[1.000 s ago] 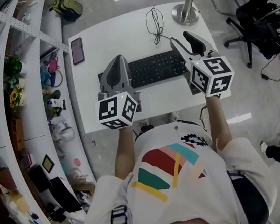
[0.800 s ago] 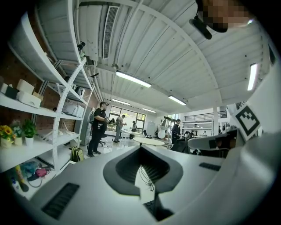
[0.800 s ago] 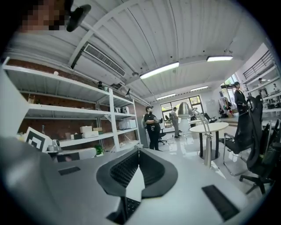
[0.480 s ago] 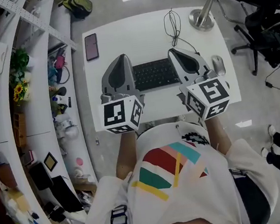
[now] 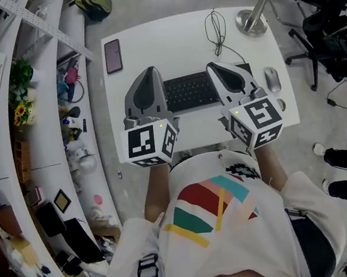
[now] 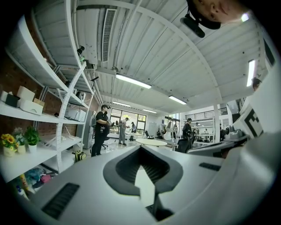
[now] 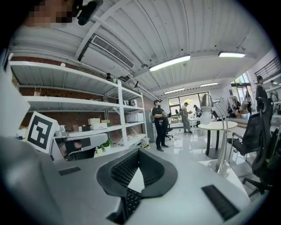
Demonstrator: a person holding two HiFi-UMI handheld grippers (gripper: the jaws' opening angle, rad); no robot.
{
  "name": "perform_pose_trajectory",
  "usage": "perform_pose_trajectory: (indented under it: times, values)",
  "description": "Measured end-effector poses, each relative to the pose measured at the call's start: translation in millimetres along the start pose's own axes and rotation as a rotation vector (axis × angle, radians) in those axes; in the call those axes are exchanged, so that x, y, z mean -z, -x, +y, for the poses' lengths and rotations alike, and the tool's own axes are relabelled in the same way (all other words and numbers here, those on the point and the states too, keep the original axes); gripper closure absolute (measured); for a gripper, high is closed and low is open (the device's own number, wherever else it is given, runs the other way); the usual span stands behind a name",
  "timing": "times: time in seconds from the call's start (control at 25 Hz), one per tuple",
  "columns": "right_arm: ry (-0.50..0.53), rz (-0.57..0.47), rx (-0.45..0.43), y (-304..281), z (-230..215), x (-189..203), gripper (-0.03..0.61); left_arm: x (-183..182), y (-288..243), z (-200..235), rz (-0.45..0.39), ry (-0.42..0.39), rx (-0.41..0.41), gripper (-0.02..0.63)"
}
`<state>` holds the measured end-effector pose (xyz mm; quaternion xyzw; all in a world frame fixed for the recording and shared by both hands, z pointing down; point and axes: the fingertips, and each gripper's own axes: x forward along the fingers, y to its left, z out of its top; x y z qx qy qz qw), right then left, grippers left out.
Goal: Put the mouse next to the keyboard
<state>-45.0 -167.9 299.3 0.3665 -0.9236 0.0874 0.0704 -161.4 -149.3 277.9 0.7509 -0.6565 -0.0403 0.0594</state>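
Note:
A grey mouse [image 5: 272, 79] lies on the white table [image 5: 167, 40], just right of the black keyboard [image 5: 186, 92] with a small gap between them. My right gripper [image 5: 215, 67] hovers over the keyboard's right end, left of the mouse, shut and empty. In the right gripper view its jaws [image 7: 139, 151] meet at the tips, and keyboard keys [image 7: 130, 200] show below them. My left gripper [image 5: 148, 73] hangs over the keyboard's left end, also shut with nothing in it. The left gripper view [image 6: 141, 151] looks out across the room and does not show the mouse.
A dark phone [image 5: 112, 56] lies at the table's far left corner. A lamp base [image 5: 252, 22] and a coiled black cable [image 5: 213, 29] sit at the far right. Office chairs [image 5: 333, 50] stand right of the table, and cluttered shelves [image 5: 32, 121] run along its left.
My right gripper had open jaws at the keyboard's right side; it has drawn back to the left and shut. The mouse now lies uncovered beside the keyboard. The left gripper barely moved.

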Motion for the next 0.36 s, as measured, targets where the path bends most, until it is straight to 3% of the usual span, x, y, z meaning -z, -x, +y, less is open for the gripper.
perform_pose_trajectory:
  times: [0.36]
  values:
    - [-0.014,0.006,0.01,1.4,-1.9,4.5,0.566,1.5,3.8,1.1,0.003,0.005,0.002,0.569]
